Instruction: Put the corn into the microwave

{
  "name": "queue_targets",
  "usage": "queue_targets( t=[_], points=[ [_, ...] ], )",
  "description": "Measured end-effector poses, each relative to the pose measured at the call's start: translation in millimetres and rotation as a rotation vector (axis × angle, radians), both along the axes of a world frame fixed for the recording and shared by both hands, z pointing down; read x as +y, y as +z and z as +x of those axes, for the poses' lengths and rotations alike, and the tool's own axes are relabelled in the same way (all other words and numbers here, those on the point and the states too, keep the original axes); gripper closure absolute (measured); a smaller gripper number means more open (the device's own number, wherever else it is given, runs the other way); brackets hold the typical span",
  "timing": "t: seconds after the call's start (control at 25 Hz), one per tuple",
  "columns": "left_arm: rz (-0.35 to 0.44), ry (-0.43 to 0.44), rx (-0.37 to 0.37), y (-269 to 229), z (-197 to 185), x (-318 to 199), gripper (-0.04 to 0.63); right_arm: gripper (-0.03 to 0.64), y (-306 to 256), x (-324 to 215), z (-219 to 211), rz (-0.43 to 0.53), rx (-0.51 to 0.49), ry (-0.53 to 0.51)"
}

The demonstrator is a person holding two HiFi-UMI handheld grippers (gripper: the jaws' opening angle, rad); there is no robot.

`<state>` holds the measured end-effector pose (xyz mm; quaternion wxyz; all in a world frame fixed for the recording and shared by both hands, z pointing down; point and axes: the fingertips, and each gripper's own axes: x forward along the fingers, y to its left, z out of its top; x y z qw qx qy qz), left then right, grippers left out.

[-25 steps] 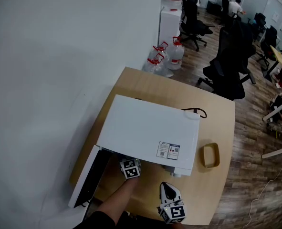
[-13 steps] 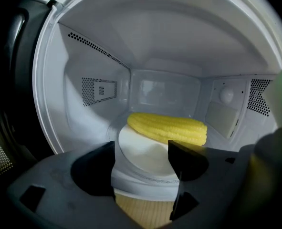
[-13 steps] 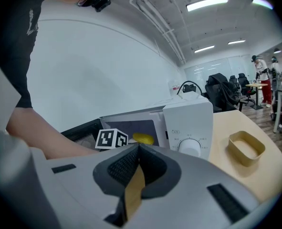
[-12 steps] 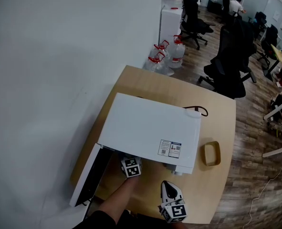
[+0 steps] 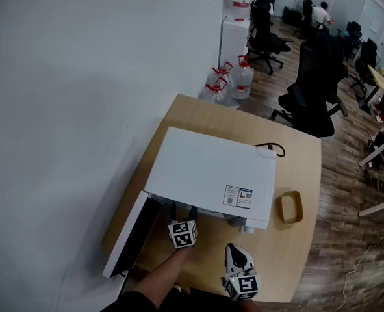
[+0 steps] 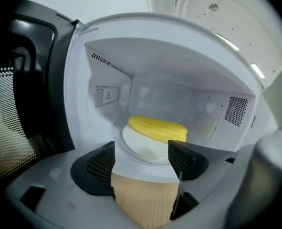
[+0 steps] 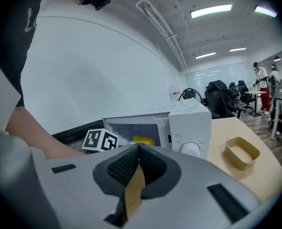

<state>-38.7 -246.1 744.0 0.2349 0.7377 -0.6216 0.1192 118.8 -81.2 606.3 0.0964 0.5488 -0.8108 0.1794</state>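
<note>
The left gripper (image 6: 141,151) holds its jaws wide apart with nothing between them. At its twelve o'clock the yellow corn cob (image 6: 157,128) lies on the round white turntable plate (image 6: 140,146) inside the white box microwave (image 5: 211,174), whose dark-windowed door (image 5: 130,239) hangs open at nine o'clock. At the left gripper's four o'clock in the head view, the right gripper (image 7: 137,150) has its jaws pressed together, empty.

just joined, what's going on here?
A person holding a gripper in each hand is loading a white microwave on a wooden table. Its door hangs open and the corn already lies on the turntable plate inside. The left gripper is at the opening, jaws apart and empty. The right gripper is shut on nothing, near the table's edge. A tan container sits beside the microwave.
</note>
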Motion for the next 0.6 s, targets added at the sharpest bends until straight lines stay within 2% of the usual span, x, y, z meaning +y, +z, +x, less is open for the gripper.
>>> queue_targets(
  t=[0.2, 0.36, 0.6],
  points=[
    [0.032, 0.046, -0.006, -17.2, -10.5, 36.2, 0.276, 0.558, -13.4, 16.6, -9.4, 0.049, 0.004, 0.023],
    [0.059, 0.105, -0.017, -35.7, -20.5, 70.7, 0.276, 0.557, -16.2, 39.1, -15.8, 0.049, 0.024, 0.063],
    [0.059, 0.107, 0.014, -81.5, -47.9, 137.0, 0.278, 0.557, -27.3, 85.7, -29.9, 0.054, 0.033, 0.114]
  ],
)
